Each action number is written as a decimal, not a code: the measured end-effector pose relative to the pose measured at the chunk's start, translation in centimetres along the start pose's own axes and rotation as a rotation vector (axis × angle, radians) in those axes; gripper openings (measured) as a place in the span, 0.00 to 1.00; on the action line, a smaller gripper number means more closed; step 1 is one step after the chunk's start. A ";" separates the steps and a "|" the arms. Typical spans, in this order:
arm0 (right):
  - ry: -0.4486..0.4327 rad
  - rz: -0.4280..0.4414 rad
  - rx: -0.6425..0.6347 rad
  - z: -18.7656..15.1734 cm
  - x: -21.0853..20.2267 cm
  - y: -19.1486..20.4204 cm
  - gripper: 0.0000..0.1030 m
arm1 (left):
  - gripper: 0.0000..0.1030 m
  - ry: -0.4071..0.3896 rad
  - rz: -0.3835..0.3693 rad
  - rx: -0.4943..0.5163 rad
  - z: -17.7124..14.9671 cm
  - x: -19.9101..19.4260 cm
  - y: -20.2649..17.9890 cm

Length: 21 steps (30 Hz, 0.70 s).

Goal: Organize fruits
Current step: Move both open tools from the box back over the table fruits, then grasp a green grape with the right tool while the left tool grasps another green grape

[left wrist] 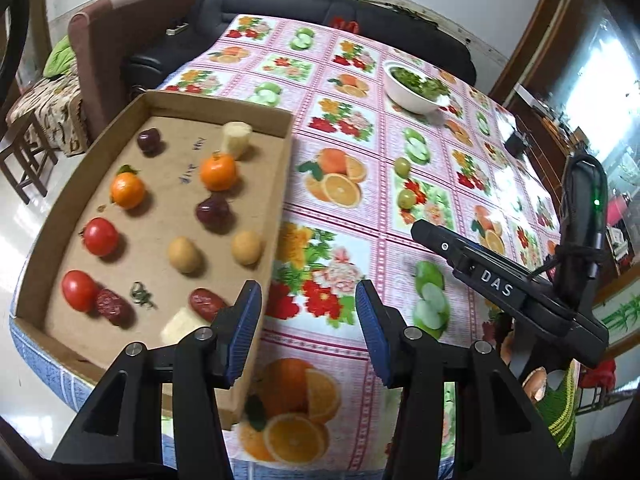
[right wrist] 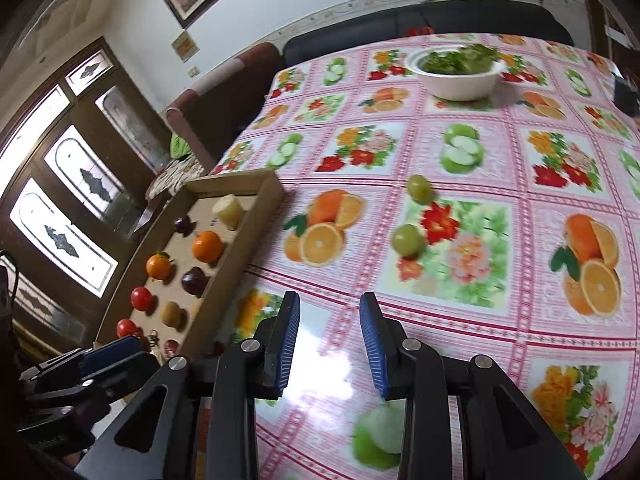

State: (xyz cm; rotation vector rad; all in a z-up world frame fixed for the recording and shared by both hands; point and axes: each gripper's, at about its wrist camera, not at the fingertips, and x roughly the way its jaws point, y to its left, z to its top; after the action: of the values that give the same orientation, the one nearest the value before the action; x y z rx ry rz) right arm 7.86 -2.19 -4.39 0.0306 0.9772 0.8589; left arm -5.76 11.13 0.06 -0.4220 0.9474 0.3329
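Note:
A shallow cardboard tray (left wrist: 280, 184) lies on the table's left, holding tomatoes (left wrist: 100, 236), oranges (left wrist: 218, 171), dark plums (left wrist: 214, 211), yellow fruits (left wrist: 184, 255), red dates (left wrist: 206, 303) and pale chunks (left wrist: 237, 136), laid out in rows. Two green grapes (left wrist: 402, 166) (left wrist: 407, 198) lie loose on the cloth right of the tray; they also show in the right wrist view (right wrist: 419, 188) (right wrist: 408, 239). My left gripper (left wrist: 308, 328) is open and empty over the tray's near right corner. My right gripper (right wrist: 330, 348) is open and empty, short of the grapes.
A white bowl of greens (left wrist: 414, 90) stands at the table's far side, also in the right wrist view (right wrist: 460, 70). The fruit-print tablecloth (right wrist: 480, 320) covers the table. A black sofa (left wrist: 320, 8) and a brown armchair (left wrist: 112, 40) stand beyond it.

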 end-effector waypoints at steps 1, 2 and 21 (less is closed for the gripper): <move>-0.001 -0.008 0.008 0.0 -0.1 -0.5 0.33 | 0.46 0.002 -0.003 0.006 0.0 0.2 -0.4; -0.001 -0.016 0.016 0.0 -0.1 -1.0 0.33 | 0.46 0.006 -0.005 0.012 0.0 0.4 -0.7; 0.002 -0.144 0.005 6.0 5.2 -4.7 0.33 | 0.46 0.065 -0.047 0.052 1.2 4.9 -4.4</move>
State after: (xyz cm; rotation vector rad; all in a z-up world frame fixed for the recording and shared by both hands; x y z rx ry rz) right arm 16.64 -0.01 -6.36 -0.0359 0.9720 0.7244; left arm -0.26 8.38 -2.48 -0.4084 1.0056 0.2526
